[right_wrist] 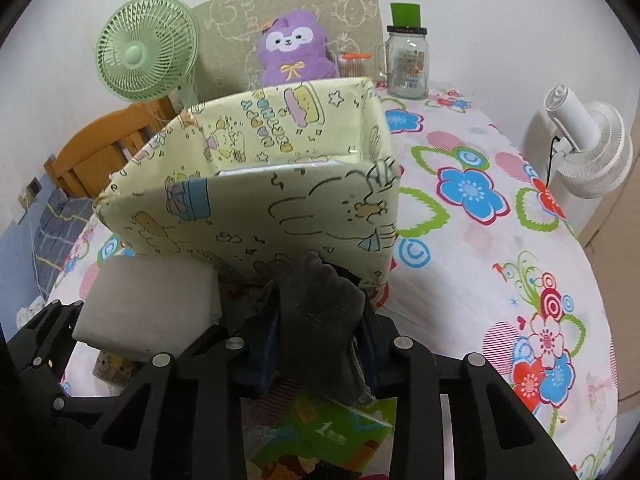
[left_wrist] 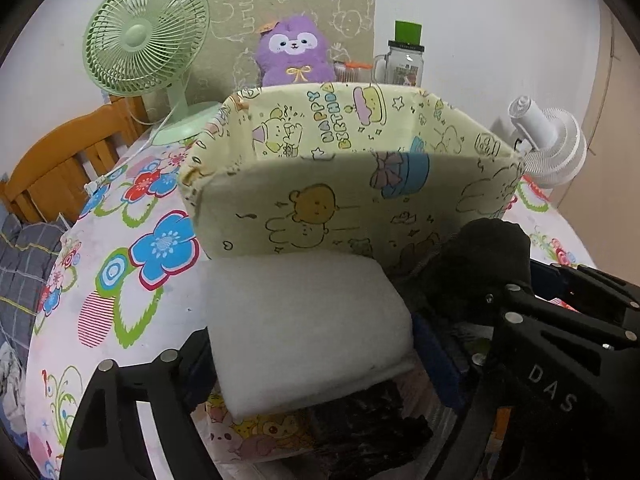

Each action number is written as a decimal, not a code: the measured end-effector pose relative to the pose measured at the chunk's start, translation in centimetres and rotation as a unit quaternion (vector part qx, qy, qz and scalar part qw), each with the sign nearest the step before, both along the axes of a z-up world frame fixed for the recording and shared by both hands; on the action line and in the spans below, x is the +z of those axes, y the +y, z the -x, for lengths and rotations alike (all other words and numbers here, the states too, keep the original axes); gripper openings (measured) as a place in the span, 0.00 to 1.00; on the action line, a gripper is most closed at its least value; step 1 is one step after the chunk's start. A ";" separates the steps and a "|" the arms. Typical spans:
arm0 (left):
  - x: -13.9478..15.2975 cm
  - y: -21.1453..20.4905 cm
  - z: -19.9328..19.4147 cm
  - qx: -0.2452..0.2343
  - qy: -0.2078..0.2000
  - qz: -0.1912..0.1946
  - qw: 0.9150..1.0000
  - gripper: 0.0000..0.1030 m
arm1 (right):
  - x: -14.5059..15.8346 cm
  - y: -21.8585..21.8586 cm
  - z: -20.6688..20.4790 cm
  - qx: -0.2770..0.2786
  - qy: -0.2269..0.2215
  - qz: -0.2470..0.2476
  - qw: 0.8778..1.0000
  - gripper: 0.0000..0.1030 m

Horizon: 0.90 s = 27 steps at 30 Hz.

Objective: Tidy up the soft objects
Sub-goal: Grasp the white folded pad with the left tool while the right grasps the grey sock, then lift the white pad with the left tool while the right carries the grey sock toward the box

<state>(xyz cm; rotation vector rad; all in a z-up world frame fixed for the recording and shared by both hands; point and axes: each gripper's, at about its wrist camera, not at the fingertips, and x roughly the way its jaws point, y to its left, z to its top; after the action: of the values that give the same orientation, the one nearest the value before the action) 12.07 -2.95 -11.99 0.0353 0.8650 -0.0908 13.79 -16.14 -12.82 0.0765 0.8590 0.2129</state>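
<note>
Pick phase, both sides. Right hand-held gripper (right_wrist: 320, 316) is clenched on the dark knit glove (right_wrist: 320, 312), pads pressing both flanks, glove low in front of the fabric bin (right_wrist: 256, 216). Left hand-held gripper (left_wrist: 316, 344) straddles the white foam block (left_wrist: 308, 328) with its jaws wide; can't tell whether the pads touch it yet, so I read it as not gripped. Block sits on the surface (right_wrist: 500, 280) against the bin's front wall. Next, I'd guess: close left, lift both clear of the rim, drop inside (bin wall is soft, may tip if nudged). Both grippers pitch steeply down toward the bin.
</note>
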 end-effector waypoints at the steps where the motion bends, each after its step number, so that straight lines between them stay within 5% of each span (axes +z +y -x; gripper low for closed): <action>1: 0.2 0.1 0.1 -0.001 0.000 0.007 1.000 0.80 | 0.2 -0.1 0.1 -0.001 -0.002 -0.001 1.000 0.35; 8: 0.7 0.7 0.1 0.000 -0.007 0.008 1.000 0.79 | 1.3 -0.5 0.9 -0.009 -0.015 -0.002 1.000 0.35; 13: 1.1 0.5 0.6 -0.010 -0.011 0.019 1.000 0.55 | 1.7 -0.5 1.5 -0.010 -0.021 -0.007 1.000 0.35; 15: 1.2 0.7 0.7 -0.005 -0.007 0.031 0.999 0.37 | 1.9 -0.5 1.6 -0.009 -0.023 -0.009 1.000 0.35; 27: 2.9 0.6 2.6 -0.013 -0.029 0.044 0.999 0.18 | 3.0 -0.2 3.1 -0.002 -0.036 -0.011 0.999 0.35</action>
<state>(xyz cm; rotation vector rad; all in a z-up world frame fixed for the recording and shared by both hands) 9.47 -2.31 -9.12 -0.0330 0.8019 -0.1522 10.69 -16.30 -9.81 0.0896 0.7841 0.2203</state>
